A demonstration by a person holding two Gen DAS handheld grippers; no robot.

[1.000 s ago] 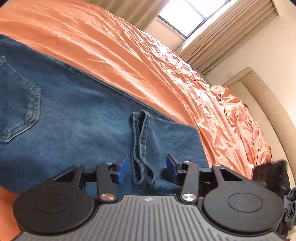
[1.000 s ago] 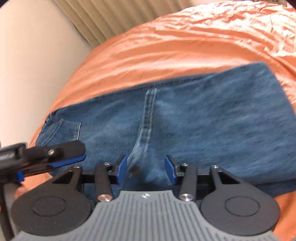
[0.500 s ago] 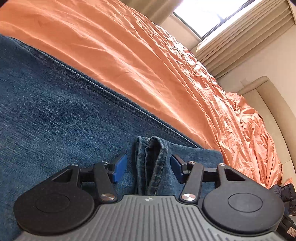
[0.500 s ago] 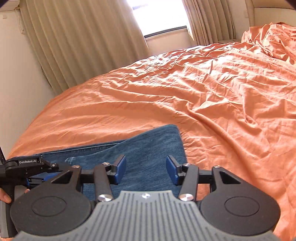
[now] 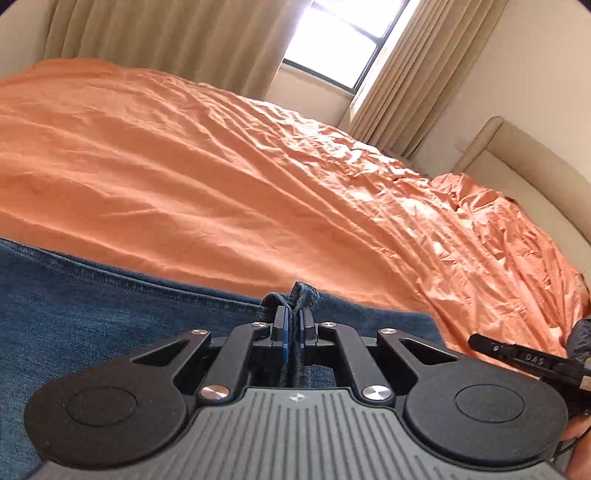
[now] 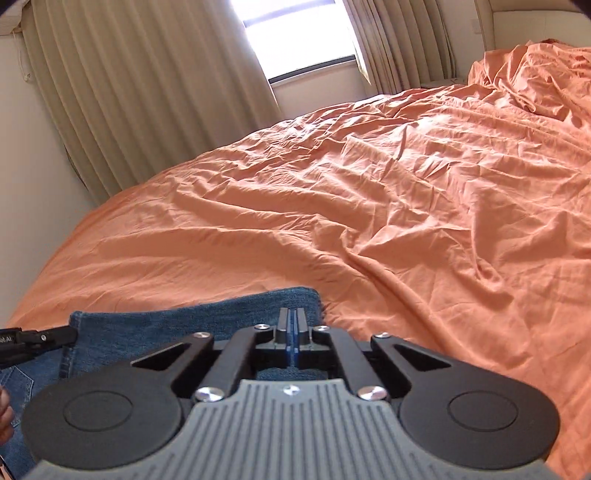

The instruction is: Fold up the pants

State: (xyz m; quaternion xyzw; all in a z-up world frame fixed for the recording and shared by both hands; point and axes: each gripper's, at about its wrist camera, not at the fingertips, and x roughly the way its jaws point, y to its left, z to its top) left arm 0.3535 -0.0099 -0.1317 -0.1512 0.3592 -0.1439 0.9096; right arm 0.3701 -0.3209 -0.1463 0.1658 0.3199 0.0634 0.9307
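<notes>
Blue denim pants [image 5: 110, 306] lie flat on the orange bed sheet [image 5: 221, 184]. My left gripper [image 5: 293, 321] is shut on the bunched hem of a pant leg [image 5: 301, 293], which pokes up between the blue pads. In the right wrist view the pants [image 6: 207, 317] lie at the lower left. My right gripper [image 6: 291, 325] is shut low over the right edge of the folded denim; the pads meet, and whether cloth is pinched between them is hidden. The other gripper's tip shows at the edge of each view, in the left wrist view [image 5: 517, 356] and in the right wrist view [image 6: 37, 339].
The wrinkled orange sheet [image 6: 406, 184] covers the bed far ahead and to the right. Beige curtains [image 6: 147, 92] and a bright window [image 6: 291, 33] stand behind. A cream headboard [image 5: 535, 166] rises at the right, with a dark cloth item [image 5: 581, 334] at the bed's right edge.
Both grippers have closed from wide open. The left one shut on the pant hem that lay between its pads. Both cameras have dropped lower and tilted up toward the window.
</notes>
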